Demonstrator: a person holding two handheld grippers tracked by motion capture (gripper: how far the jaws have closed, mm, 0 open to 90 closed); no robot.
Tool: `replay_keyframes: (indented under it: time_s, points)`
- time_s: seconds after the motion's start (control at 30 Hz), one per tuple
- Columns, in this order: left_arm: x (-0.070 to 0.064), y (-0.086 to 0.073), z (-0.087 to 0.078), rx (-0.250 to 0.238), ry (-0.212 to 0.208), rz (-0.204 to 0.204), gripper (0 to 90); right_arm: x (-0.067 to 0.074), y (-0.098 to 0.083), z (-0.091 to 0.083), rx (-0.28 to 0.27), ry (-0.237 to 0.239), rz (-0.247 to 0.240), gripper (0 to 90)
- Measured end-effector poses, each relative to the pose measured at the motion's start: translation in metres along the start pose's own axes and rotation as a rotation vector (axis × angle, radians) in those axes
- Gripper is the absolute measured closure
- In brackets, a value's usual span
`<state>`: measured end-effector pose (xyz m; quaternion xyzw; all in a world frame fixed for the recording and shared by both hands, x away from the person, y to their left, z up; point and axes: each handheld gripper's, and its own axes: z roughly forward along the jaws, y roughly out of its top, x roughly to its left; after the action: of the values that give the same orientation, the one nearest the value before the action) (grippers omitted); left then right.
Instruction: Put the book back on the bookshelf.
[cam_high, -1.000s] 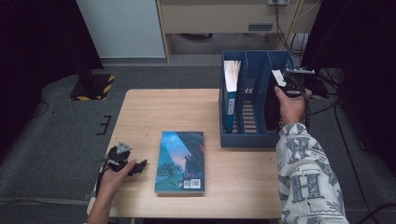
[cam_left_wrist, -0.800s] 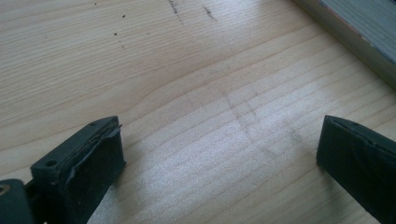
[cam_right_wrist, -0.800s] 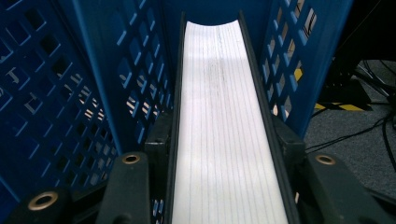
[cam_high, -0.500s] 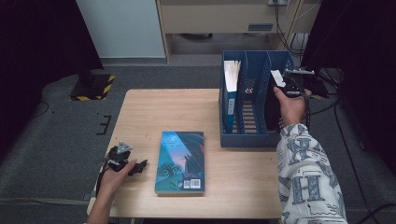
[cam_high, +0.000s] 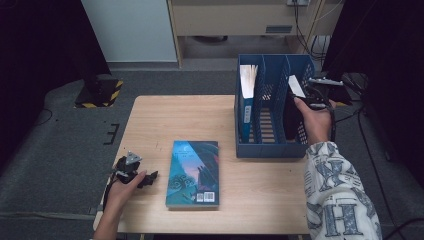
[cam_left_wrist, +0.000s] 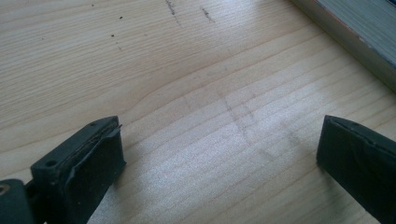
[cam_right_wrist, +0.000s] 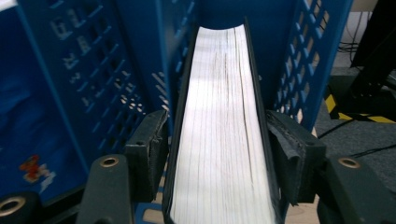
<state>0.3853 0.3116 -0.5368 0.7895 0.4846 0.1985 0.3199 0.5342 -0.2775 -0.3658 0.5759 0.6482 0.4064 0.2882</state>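
A dark-covered book (cam_right_wrist: 219, 93) stands page-edge up in the right slot of the blue file rack (cam_high: 272, 145). My right gripper (cam_right_wrist: 217, 144) straddles it. Its jaws have just been opening, and the pads (cam_right_wrist: 149, 144) stand slightly off the covers on both sides. From above, the right gripper (cam_high: 312, 97) is at the rack's right end, beside that book (cam_high: 291, 107). A teal paperback (cam_high: 194, 172) lies flat near the table's front. Left of it my left gripper (cam_high: 150, 177) rests on the wood, open with nothing between its jaws (cam_left_wrist: 219, 154).
Another book (cam_high: 246, 95) stands in the rack's left slot; the middle slot looks bare. The wooden table (cam_high: 165, 120) has free room at its back left. Cables and dark equipment (cam_high: 350, 85) lie on the floor to the right of the rack.
The right hand has barely shifted at the rack's right slot. The left hand and the teal paperback have kept still.
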Motion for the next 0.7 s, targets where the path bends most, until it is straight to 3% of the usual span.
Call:
replay_keyframes:
  time_s: [0.4,0.7]
  points:
    - [0.0002,0.0003,0.0000,0.003,-0.002,0.004,0.0,0.0026,-0.0028,-0.0037,-0.017,0.010,-0.008,33.3]
    - [0.0002,0.0003,0.0001,0.002,-0.002,0.005,0.0,-0.0011,-0.0050,-0.0034,-0.014,0.068,0.032,20.5]
